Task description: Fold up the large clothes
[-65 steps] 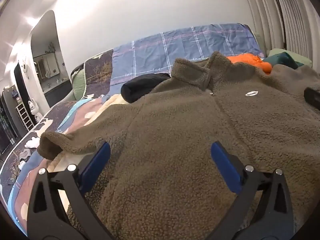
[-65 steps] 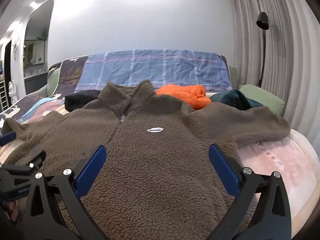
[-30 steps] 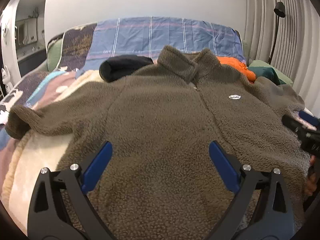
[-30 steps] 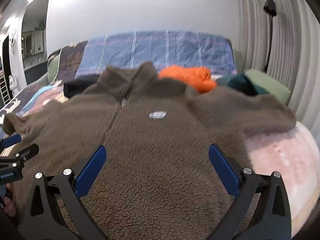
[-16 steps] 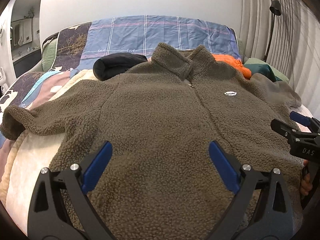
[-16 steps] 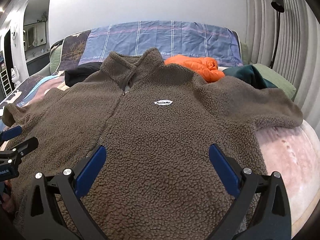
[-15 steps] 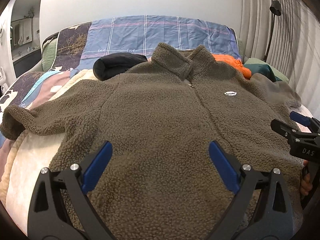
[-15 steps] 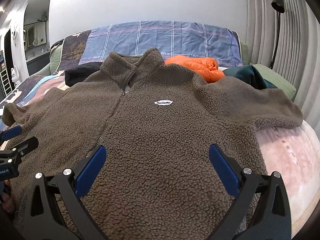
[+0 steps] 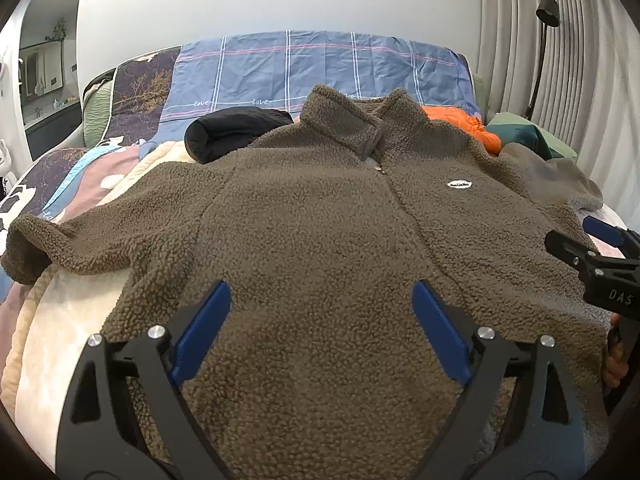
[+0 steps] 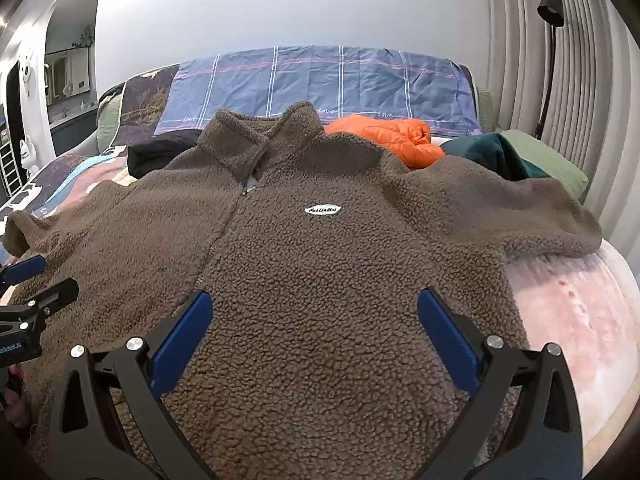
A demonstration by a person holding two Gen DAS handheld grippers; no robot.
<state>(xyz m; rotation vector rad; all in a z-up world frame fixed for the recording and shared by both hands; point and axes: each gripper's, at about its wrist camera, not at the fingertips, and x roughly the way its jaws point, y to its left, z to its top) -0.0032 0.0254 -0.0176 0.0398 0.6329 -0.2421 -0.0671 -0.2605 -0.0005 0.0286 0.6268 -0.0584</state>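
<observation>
Lying flat, brown fleece jacket (image 9: 320,232), sleeves spread, collar upright

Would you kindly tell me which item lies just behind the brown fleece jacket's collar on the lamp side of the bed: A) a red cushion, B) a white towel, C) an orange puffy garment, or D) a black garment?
C: the orange puffy garment sits directly behind the fleece jacket collar, toward the lamp.

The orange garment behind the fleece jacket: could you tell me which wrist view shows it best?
The right wrist view: the orange garment lies mostly exposed beyond the jacket's shoulder. The left wrist view shows only a strip behind the collar.
</observation>
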